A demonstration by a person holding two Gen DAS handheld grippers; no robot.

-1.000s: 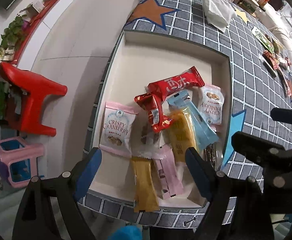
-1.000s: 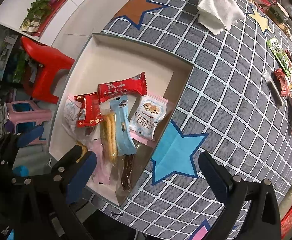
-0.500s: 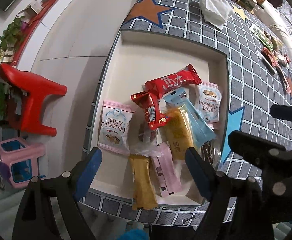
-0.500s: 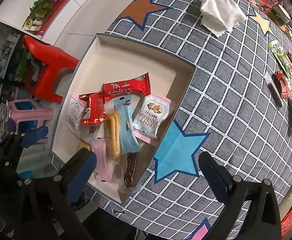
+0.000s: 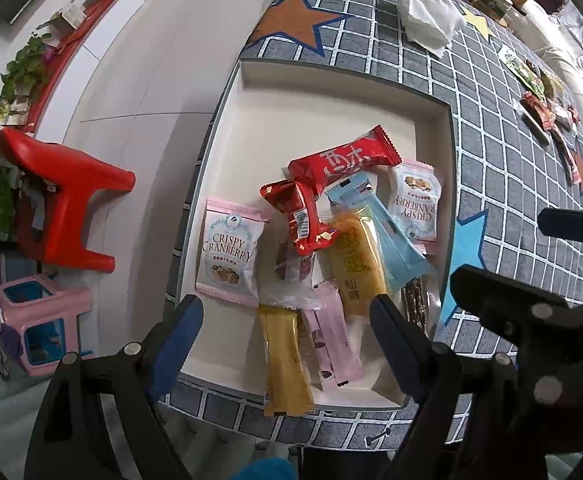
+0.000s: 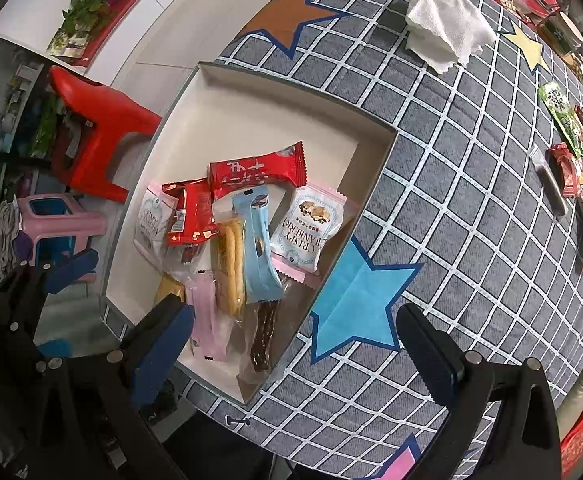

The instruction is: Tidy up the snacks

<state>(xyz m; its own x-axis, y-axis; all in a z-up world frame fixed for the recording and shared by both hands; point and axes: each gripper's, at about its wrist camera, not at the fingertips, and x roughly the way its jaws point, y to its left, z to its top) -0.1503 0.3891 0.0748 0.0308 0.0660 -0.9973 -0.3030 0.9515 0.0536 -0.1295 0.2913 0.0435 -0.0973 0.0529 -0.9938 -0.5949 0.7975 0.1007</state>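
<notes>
The worktop (image 6: 471,208), under a grey checked cloth with stars, carries a shallow cream tray (image 5: 331,92) at its near edge. About half the tray floor is bare; the near half holds a loose heap of snacks (image 5: 331,248): two cranberry packs (image 5: 227,256), two red wrappers (image 5: 343,160), a blue bar (image 5: 387,236), orange, yellow and pink sticks, and a dark bar along the right wall. They overlap and point every way, so gathering looks well under way but tidying inside the tray does not. More snacks (image 6: 571,168) lie in a row at the far right of the worktop, well apart from the tray; these seem left to bring over. A white napkin (image 6: 447,28) sits beyond the tray. The left gripper (image 5: 287,328) hangs over the tray's near end, jaws wide and empty. The right gripper (image 6: 291,336) hovers over the tray's right corner and the blue star, also wide and empty.
</notes>
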